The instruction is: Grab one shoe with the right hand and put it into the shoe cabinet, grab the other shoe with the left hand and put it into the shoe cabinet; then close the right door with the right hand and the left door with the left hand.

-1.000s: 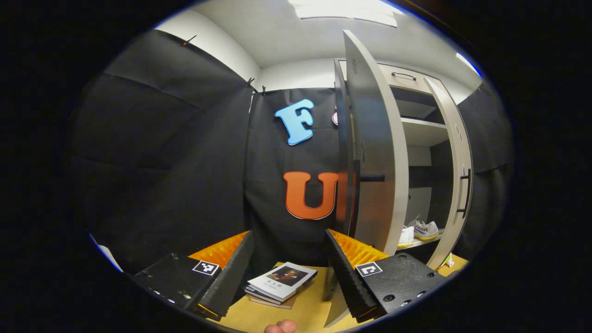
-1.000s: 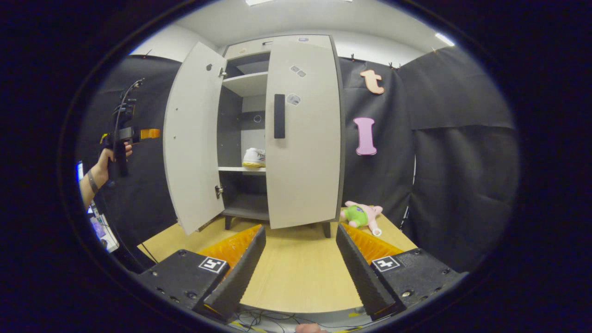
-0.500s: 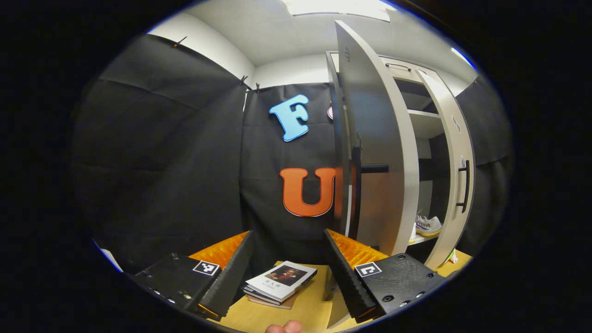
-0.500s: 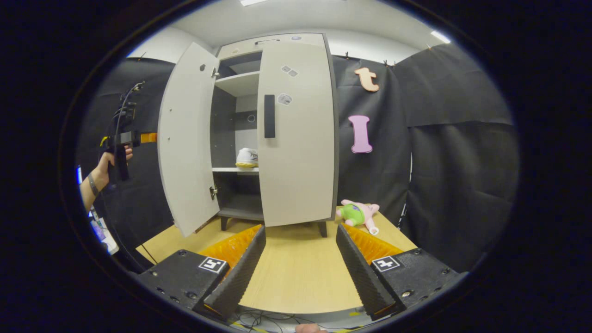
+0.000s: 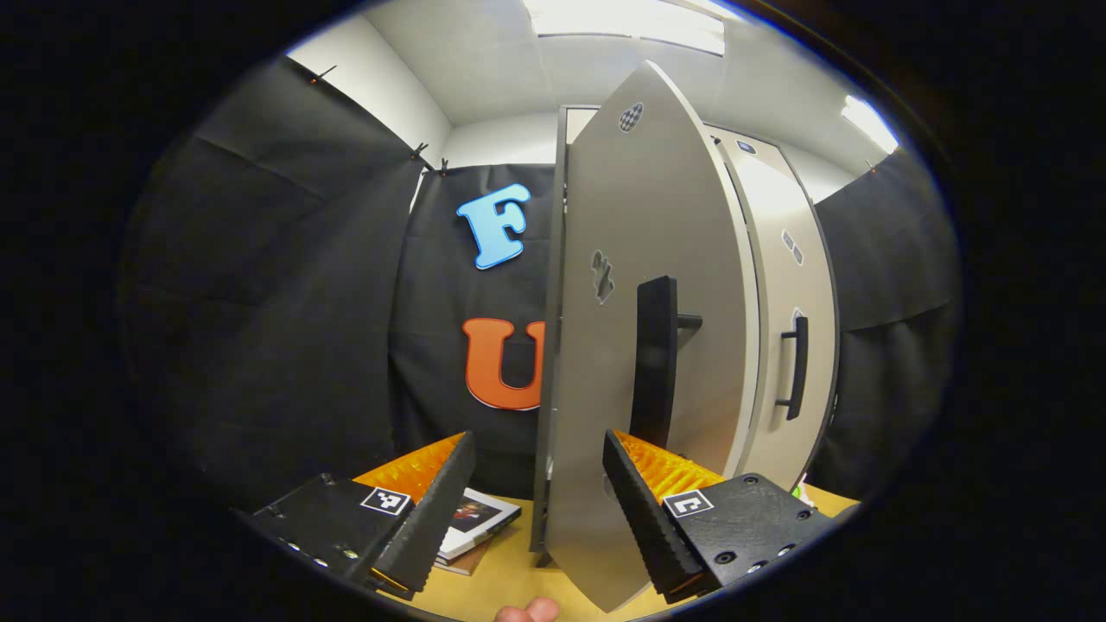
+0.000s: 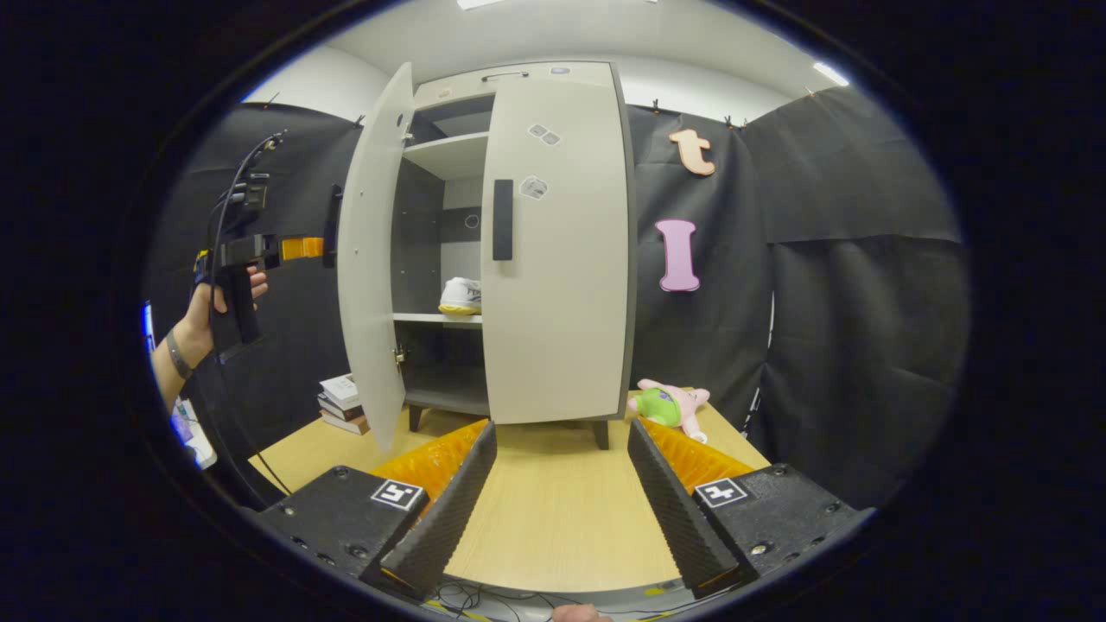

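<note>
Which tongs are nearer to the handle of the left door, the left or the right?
Left. The left tongs are beside the left door's handle, their tip almost at it. The right tongs are back over the table, well in front of the cabinet.

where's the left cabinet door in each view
Left gripper view: the left door stands up the middle, its outer face and black handle toward the camera, just beyond the left gripper.
Right gripper view: the same door is left of centre, half open, seen nearly edge-on.
Shared landmark: the shut right door.
</note>
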A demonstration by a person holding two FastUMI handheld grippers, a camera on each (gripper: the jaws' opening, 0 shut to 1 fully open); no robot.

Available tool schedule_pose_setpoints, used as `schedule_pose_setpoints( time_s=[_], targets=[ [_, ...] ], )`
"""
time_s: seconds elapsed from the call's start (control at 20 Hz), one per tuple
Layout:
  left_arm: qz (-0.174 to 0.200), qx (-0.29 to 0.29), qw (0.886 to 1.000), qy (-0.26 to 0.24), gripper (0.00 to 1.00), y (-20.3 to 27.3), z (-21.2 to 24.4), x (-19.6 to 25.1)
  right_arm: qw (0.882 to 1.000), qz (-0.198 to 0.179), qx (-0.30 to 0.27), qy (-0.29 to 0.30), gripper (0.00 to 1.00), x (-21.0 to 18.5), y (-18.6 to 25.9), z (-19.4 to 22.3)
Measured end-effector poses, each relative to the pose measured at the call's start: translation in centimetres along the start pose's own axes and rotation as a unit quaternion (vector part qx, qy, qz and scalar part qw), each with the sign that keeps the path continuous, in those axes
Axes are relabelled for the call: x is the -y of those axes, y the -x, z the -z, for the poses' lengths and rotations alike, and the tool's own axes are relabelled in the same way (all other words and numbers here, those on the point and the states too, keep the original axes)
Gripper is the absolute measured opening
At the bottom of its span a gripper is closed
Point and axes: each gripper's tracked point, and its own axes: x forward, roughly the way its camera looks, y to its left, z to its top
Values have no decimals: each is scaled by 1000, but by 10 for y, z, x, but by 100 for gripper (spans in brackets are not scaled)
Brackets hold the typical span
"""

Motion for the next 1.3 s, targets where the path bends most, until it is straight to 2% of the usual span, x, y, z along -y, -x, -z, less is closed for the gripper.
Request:
schedule_pose_setpoints(
  time_s=[0.05,0.15,0.2,0.25,0.3,0.35,0.4,0.45,0.55,0.8,0.85,0.9,0.95,1.05,1.1,1.3],
  targets=[
    [11,-3,1000,5,91,-5,3,14,1000,4,0,-4,95,4,-1,0],
    [26,1,1000,13,91,-14,3,38,1000,12,1,-10,99,11,-3,-1],
    [34,4,999,15,91,-22,2,51,1000,18,1,-12,95,15,-2,1],
    [39,5,999,16,91,-29,2,62,1000,23,-1,-14,99,19,0,2],
    [42,4,999,18,91,-35,3,69,999,28,-1,-15,95,23,1,3],
    [42,0,999,19,91,-41,5,74,999,35,0,-17,99,28,1,2],
    [37,-3,999,21,91,-44,9,74,999,40,1,-20,95,33,3,2],
    [31,-3,999,23,92,-44,10,71,999,45,3,-24,99,37,4,1],
    [19,2,999,29,91,-37,9,63,998,54,7,-33,99,44,7,1],
    [20,-5,1000,23,91,9,23,49,997,60,14,-40,99,50,7,-2],
    [24,-10,999,21,91,22,29,51,997,58,17,-40,95,48,5,-4],
    [31,-12,999,16,91,35,34,54,998,55,18,-40,99,45,4,-4],
    [37,-17,999,6,91,47,41,58,998,51,21,-38,95,42,4,-6],
    [46,-29,998,-18,91,73,53,68,998,40,26,-29,99,33,1,-12],
    [54,-34,998,-26,91,87,60,78,998,38,31,-25,95,30,1,-16],
    [78,-23,995,-57,91,132,77,114,999,23,43,-23,95,12,-1,-24]
  ],
)
